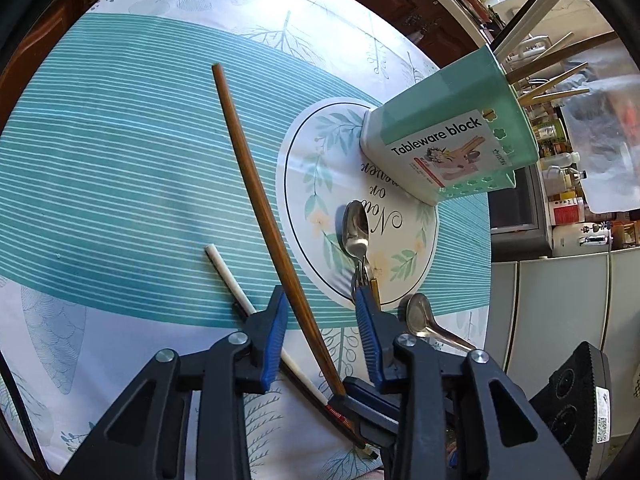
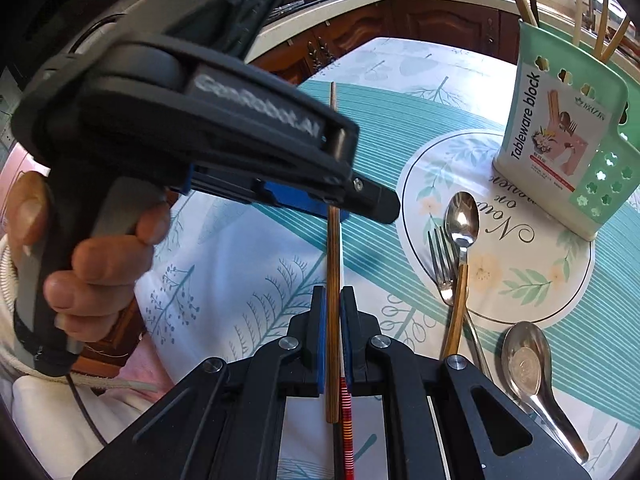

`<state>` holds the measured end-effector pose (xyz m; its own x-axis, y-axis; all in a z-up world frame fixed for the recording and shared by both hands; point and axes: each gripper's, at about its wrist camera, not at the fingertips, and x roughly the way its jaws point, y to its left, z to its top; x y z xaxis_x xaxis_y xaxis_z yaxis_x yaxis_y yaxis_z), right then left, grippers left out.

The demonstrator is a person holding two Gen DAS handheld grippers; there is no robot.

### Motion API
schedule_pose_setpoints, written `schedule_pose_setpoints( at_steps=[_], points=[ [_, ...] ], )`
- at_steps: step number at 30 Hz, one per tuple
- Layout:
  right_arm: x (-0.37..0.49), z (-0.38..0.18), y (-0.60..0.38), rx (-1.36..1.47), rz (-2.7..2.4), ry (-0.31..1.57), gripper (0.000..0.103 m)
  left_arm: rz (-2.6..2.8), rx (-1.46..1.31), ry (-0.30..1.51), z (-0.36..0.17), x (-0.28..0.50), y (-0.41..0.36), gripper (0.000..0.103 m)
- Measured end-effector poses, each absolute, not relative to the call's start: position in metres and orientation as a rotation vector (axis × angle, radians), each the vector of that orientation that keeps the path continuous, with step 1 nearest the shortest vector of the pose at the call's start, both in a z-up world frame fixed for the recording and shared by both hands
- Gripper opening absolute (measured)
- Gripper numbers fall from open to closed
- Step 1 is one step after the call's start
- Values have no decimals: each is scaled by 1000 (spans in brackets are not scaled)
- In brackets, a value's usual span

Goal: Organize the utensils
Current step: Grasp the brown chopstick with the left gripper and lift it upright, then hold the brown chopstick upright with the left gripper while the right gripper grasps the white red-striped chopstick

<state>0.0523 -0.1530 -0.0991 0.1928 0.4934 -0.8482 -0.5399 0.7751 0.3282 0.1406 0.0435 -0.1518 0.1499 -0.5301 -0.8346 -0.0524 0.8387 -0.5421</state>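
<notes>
A long brown chopstick (image 1: 256,196) lies on the tablecloth and passes between the fingers of my open left gripper (image 1: 320,312). My right gripper (image 2: 333,300) is shut on the same brown chopstick (image 2: 333,264) near its thick end. The left gripper's body (image 2: 200,128) hovers over the stick ahead of it. A white chopstick (image 1: 228,276) and a red-banded stick (image 2: 346,412) lie alongside. A green utensil holder (image 1: 452,140) (image 2: 560,140) marked "Tableware block" holds several sticks. A spoon (image 2: 462,220), a fork (image 2: 442,264) and a soup spoon (image 2: 528,360) lie near it.
The round table has a teal striped cloth (image 1: 120,160) with a white printed circle (image 2: 520,280). Wooden cabinets (image 2: 400,20) and a kitchen counter stand behind. A black device (image 1: 576,400) sits off the table edge at the right. A hand (image 2: 88,256) grips the left gripper.
</notes>
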Motion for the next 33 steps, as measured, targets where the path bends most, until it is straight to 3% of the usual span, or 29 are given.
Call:
schedule_pose_setpoints(
  at_steps=[3, 19, 25, 33],
  points=[
    [50, -100, -149, -47, 723, 1169, 6, -369, -512, 1393, -153, 140, 43, 9],
    [51, -110, -150, -24, 740, 1254, 8, -321, -426, 1319, -143, 133, 46, 4],
    [50, -123, -144, -67, 734, 1322, 27, -270, -438, 1277, -135, 130, 60, 4],
    [41, -145, -120, -261, 745, 1394, 27, -262, -454, 1209, -115, 119, 80, 4]
  ],
)
